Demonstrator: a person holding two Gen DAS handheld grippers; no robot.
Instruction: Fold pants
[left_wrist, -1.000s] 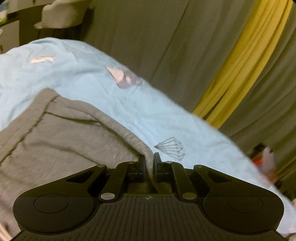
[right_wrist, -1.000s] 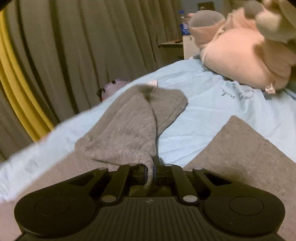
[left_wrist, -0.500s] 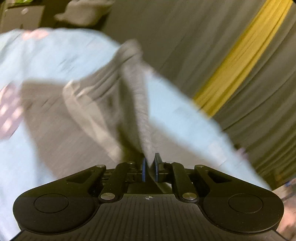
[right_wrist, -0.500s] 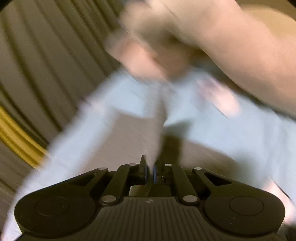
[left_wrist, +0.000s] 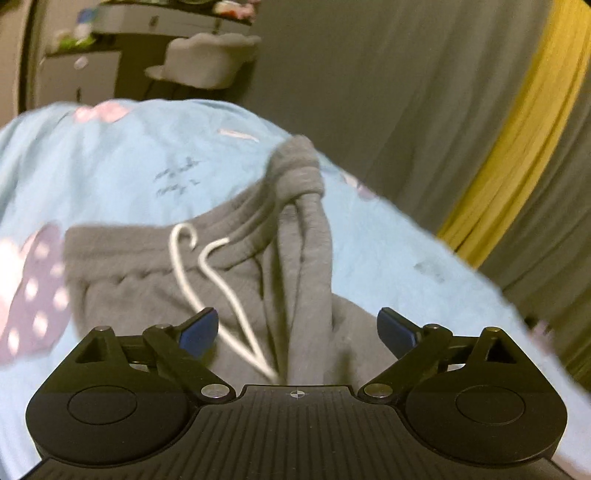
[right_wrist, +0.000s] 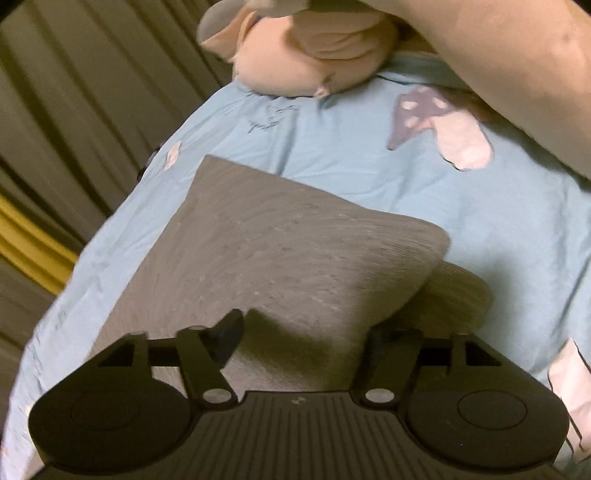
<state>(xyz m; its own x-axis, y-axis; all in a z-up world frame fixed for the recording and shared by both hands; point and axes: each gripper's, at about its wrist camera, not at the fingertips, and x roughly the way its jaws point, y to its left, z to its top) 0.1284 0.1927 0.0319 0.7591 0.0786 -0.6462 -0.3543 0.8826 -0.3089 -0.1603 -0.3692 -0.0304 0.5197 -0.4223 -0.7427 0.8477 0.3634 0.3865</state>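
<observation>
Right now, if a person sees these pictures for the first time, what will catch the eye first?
First the grey pants on the light blue bedsheet, with their white drawstring lying loose near the open left gripper. In the right wrist view, the open right gripper hangs over a flat folded part, and a pink plush toy sits at the far edge of the bed.

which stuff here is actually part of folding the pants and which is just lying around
Part of the job:
grey pants, lying on the bed
white drawstring at their waistband
left claw, open
right claw, open
blue bedsheet, the surface they lie on

Just lying about:
pink plush toy at the far end of the bed
curtains
pale chair
shelf clutter, too blurred to identify
</observation>
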